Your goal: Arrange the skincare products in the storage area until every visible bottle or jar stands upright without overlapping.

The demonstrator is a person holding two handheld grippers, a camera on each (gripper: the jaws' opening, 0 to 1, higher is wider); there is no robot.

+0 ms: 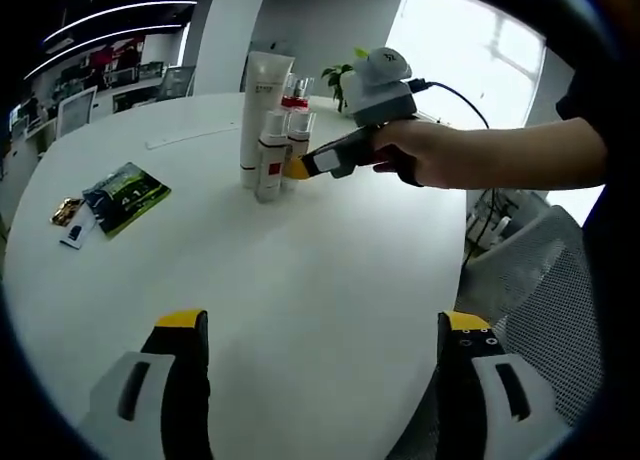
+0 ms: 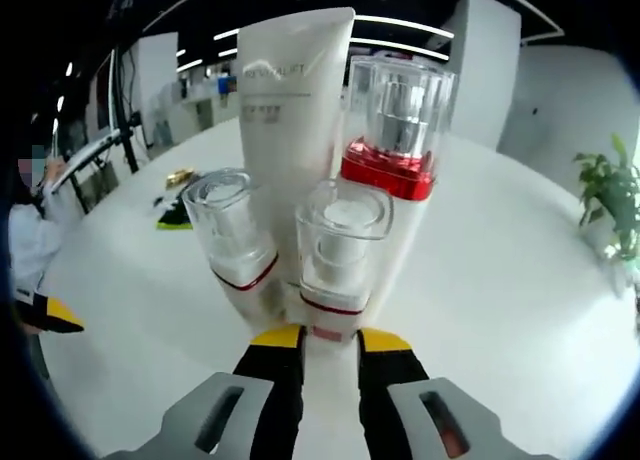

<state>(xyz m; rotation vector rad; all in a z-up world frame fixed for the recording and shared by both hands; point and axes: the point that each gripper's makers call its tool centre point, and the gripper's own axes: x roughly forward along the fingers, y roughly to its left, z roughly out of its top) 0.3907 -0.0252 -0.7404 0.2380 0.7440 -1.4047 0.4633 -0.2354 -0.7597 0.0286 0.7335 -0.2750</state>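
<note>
Four skincare products stand upright in a tight group on the white round table (image 1: 300,270): a tall white tube (image 2: 295,130), a red-collared bottle (image 2: 392,140) and two small clear-capped bottles (image 2: 232,230). My right gripper (image 2: 330,338) is shut on the base of the nearer small bottle (image 2: 338,250), its yellow tips on either side. In the left gripper view a hand holds that right gripper (image 1: 295,167) against the small bottle (image 1: 298,135), beside the tube (image 1: 265,100). My left gripper (image 1: 323,325) hovers wide open over bare table, well short of the group.
A green packet (image 1: 125,195), a small gold item (image 1: 67,211) and a white card (image 1: 75,238) lie at the table's left. A potted plant (image 1: 340,80) stands behind the group. A mesh chair (image 1: 545,280) sits off the right edge. A person (image 2: 30,230) is at the far left.
</note>
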